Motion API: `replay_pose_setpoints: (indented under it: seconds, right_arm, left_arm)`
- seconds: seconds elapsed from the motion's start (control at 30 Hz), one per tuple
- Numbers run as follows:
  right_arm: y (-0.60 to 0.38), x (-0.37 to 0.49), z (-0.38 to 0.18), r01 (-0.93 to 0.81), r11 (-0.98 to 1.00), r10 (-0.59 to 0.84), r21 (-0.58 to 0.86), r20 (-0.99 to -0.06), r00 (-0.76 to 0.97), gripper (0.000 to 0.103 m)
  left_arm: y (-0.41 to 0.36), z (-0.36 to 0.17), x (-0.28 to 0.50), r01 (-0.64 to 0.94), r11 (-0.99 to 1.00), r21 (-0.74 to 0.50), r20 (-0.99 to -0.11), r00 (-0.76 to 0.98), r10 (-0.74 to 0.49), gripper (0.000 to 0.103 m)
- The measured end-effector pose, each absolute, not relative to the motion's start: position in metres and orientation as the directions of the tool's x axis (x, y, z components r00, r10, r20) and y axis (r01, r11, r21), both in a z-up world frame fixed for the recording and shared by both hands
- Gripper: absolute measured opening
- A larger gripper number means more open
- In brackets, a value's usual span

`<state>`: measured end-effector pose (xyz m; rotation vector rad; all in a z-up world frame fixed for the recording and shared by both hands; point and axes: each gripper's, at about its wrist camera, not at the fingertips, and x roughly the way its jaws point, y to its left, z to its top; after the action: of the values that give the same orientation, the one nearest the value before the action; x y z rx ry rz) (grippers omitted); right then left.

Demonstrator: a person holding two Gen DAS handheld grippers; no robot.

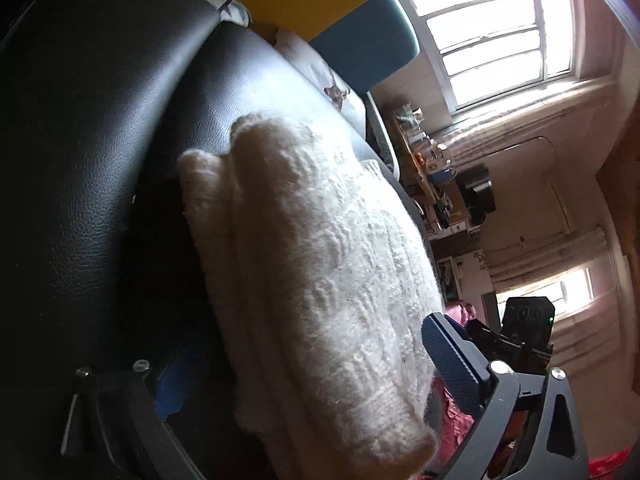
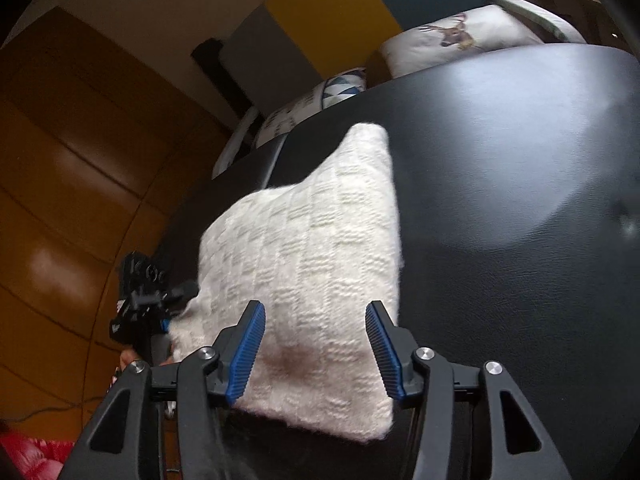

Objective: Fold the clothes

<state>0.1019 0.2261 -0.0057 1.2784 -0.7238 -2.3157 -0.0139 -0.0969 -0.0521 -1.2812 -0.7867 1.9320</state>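
Right gripper [image 2: 316, 344]: its blue pads [image 2: 246, 350] are standing apart just above the near end of the white knit, and nothing is being pinched between them.
Left gripper [image 1: 304, 380]: its two sides are spreading as wide as they go, one on each side of the knit, and they are not squeezing it.
White knit [image 2: 308, 264]: it is lying folded into a thick, soft bundle with its layers stacked up.
Where it is: it is resting on the black leather seat [image 2: 520, 184], near the seat's front edge.
Behind it: a deer pillow [image 2: 460, 38] is sitting past the far side of the seat.
Step now: this looks like the letting-go part, with both tools loose and the fold looking finished.
Next move: both tools are needing to pull away gently, so the pads are not catching the fuzzy yarn and pulling the fold open.
After that: maybe another piece is waiting; something red [image 1: 460, 316] is showing beside the seat, but I cannot tell what it is.
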Motion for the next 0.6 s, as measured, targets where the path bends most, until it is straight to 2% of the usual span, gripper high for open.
replay_pose_setpoints:
  seconds: [0.13, 0.3, 0.43, 0.53, 0.6]
  right_arm:
    - [0.224, 0.096, -0.011, 0.07, -0.791, -0.556, 0.608, -0.666, -0.498, 0.053]
    - [0.227, 0.079, -0.019, 0.055, -0.797, -0.548, 0.601, -0.681, -0.487, 0.054]
    - [0.236, 0.066, -0.029, 0.03, -0.75, -0.594, 0.66, -0.654, -0.468, 0.068]
    - [0.242, 0.057, -0.039, 0.0, -0.723, -0.617, 0.691, -0.646, -0.449, 0.069]
    - [0.246, 0.052, -0.044, -0.013, -0.714, -0.622, 0.7, -0.643, -0.447, 0.069]
  left_arm:
    - [-0.091, -0.052, -0.005, -0.263, -0.624, -0.736, -0.541, -0.327, 0.775, 0.103]
    - [-0.102, -0.058, -0.019, -0.164, -0.562, -0.811, -0.501, -0.303, 0.811, 0.102]
    - [-0.109, -0.065, -0.028, -0.067, -0.527, -0.847, -0.493, -0.27, 0.827, 0.098]
    - [-0.111, -0.064, -0.03, -0.07, -0.536, -0.842, -0.504, -0.253, 0.825, 0.096]
    - [-0.114, -0.064, -0.028, -0.074, -0.545, -0.835, -0.513, -0.252, 0.821, 0.092]
